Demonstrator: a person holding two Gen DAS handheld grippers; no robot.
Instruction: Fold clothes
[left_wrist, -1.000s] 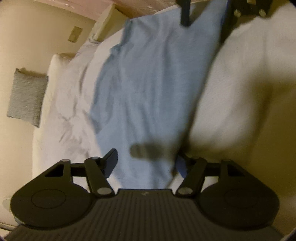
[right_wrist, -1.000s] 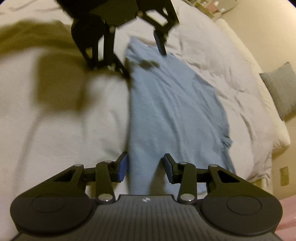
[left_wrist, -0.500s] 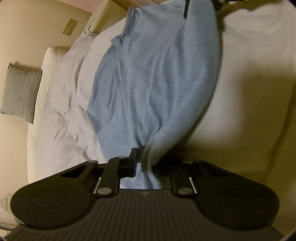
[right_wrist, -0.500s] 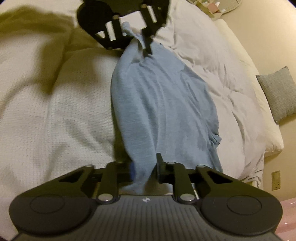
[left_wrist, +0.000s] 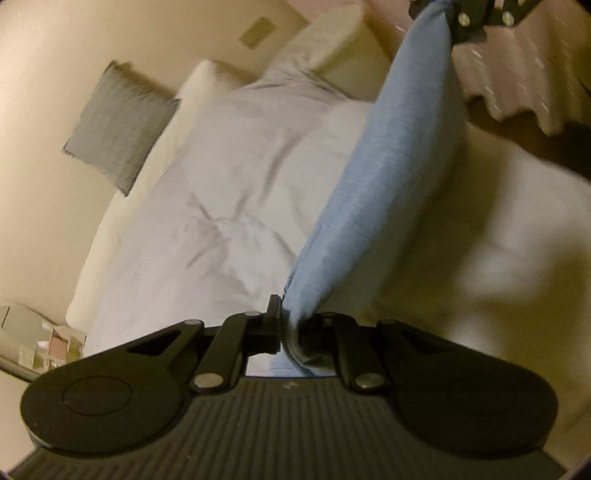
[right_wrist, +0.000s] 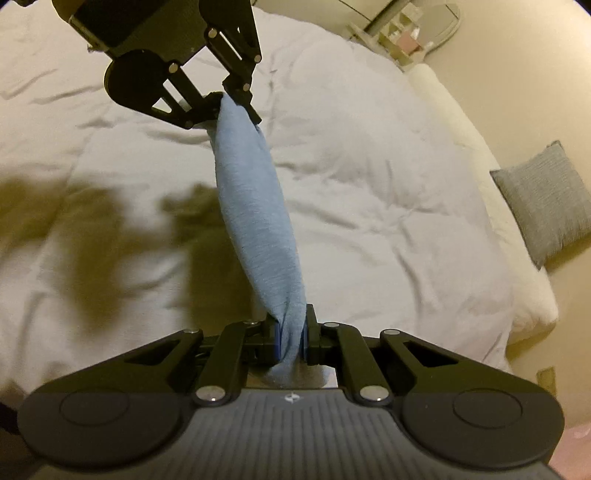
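Above the bed (right_wrist: 369, 192), where a second ago the blue garment (right_wrist: 258, 221) lay spread flat on the white cover, it now hangs stretched in the air between the two tools. Taking the left wrist view from left to right: a grey cushion (left_wrist: 118, 125) leans at the wall, then comes the rumpled white duvet (left_wrist: 221, 206), then the garment rising as a narrow blue band from the left tool (left_wrist: 291, 325) up to the right tool (left_wrist: 476, 18) at the top edge.

Both tools stood open over the cloth a second ago. Half a second ago they were pinching its ends while most of it was still lying on the bed. Now the left tool is clamped on one end, with cloth bunched between its pads. Its jaws are closing the last little bit. In the right wrist view the right tool (right_wrist: 291, 339) likewise grips the other end, blue fabric squeezed between its blue pads, jaws also closing slightly. Beyond it the left tool (right_wrist: 229, 99) holds the far end.

Lifting has gathered the garment into a twisted roll with nothing of it visibly on the bed. I judge this an early step: the piece is picked up but bunched, so it likely needs shaking out or laying flat again before a clean fold can be made.
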